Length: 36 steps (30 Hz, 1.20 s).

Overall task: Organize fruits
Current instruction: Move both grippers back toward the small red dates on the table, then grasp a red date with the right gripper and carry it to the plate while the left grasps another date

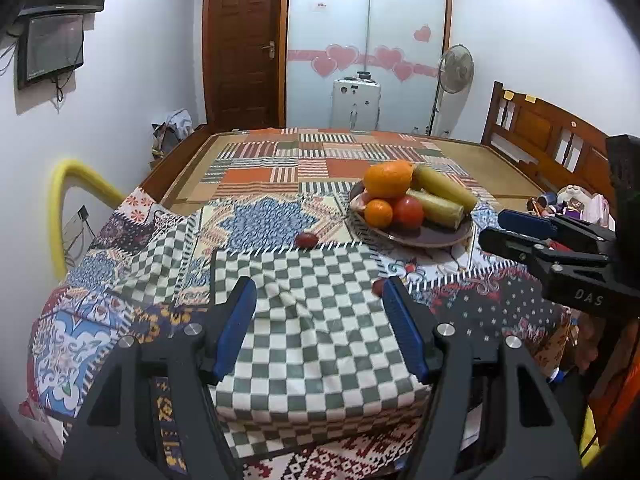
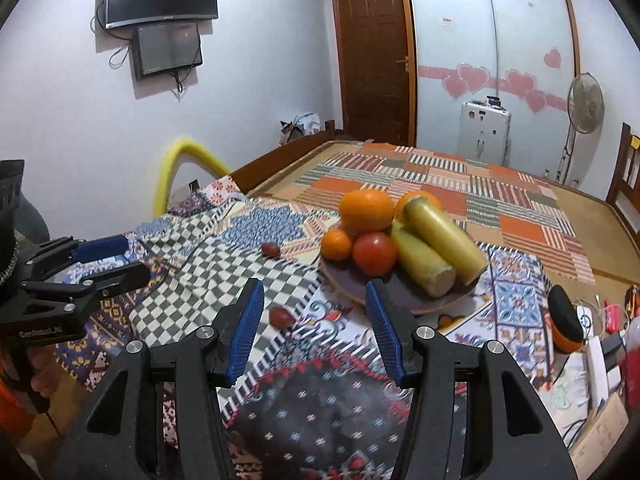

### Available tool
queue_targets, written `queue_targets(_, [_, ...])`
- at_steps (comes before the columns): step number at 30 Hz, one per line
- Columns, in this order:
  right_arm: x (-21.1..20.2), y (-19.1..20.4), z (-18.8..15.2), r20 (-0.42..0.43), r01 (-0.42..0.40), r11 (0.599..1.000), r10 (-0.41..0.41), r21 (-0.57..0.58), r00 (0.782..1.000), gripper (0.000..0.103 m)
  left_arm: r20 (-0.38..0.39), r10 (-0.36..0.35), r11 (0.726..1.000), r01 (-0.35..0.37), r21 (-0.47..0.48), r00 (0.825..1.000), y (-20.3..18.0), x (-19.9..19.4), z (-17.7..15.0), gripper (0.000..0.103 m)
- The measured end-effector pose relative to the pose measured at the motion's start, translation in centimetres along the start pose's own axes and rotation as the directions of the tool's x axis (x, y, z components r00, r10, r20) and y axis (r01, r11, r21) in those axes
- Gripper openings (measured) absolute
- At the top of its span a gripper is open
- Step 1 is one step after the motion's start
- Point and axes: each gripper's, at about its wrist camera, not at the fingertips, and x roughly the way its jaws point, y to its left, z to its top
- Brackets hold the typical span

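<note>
A dark round plate (image 1: pixel 432 237) (image 2: pixel 352 288) on the patchwork cloth holds a large orange (image 1: pixel 387 179) (image 2: pixel 366 210), a small orange (image 1: pixel 378 213) (image 2: pixel 337 245), a red tomato (image 1: pixel 408 212) (image 2: pixel 375 253) and two yellow corn cobs (image 1: pixel 444 188) (image 2: pixel 444 242). Two small dark red fruits lie loose on the cloth, one further off (image 1: pixel 307 239) (image 2: pixel 271 250) and one nearer (image 1: pixel 377 287) (image 2: pixel 280 316). My left gripper (image 1: pixel 320 300) (image 2: pixel 108 258) is open and empty over the checked cloth. My right gripper (image 2: pixel 314 304) (image 1: pixel 508 228) is open and empty, just short of the plate.
The cloth covers a bed with a wooden headboard (image 1: pixel 548 128). A yellow padded rail (image 1: pixel 60 208) stands at the left. Clutter with an orange and black round object (image 2: pixel 564 322) lies to the right. A fan (image 1: pixel 456 68) and white appliance (image 1: pixel 356 106) stand beyond the bed.
</note>
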Motion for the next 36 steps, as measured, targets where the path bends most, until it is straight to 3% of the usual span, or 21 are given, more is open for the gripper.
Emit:
queue_targets(9, [4.7,1.8,-2.6,-0.122,-0.063,0.998,0.066,0.024,0.99,0.05,-0.035,0.005,1.0,-0.005,0.001,0.999,1.1,0.9,-2.5,0.065])
queue_targets(16, [7.8,2.5,-2.4,-0.177,-0.054,0.998,0.057,0.022,0.983,0.05,-0.056,-0.027,0.999,0.025,-0.024,0.998,2.2,1.9,-3.6,0.064])
queue_targets(23, [9.7,2.7,-2.4,-0.225,-0.049,0.999,0.049,0.006,0.973,0.036,-0.057,-0.045,0.999,0.044,-0.014,0.997,2.6,2.0,-3.9,0.054])
queue_targets(30, [10.0,2.7,-2.2,-0.216,-0.036,0.999,0.031,-0.02,0.976,0.022,-0.07,-0.051,0.999,0.05,-0.011,0.996,2.1,2.4,-3.6,0.052])
queue_targets(36, [9.5,1.9,-2.2,-0.198,-0.049,0.999,0.048,0.002,0.979,0.021,-0.103,-0.072,0.997,0.069,-0.035,0.992,2.3,3.9,-2.4,0.052])
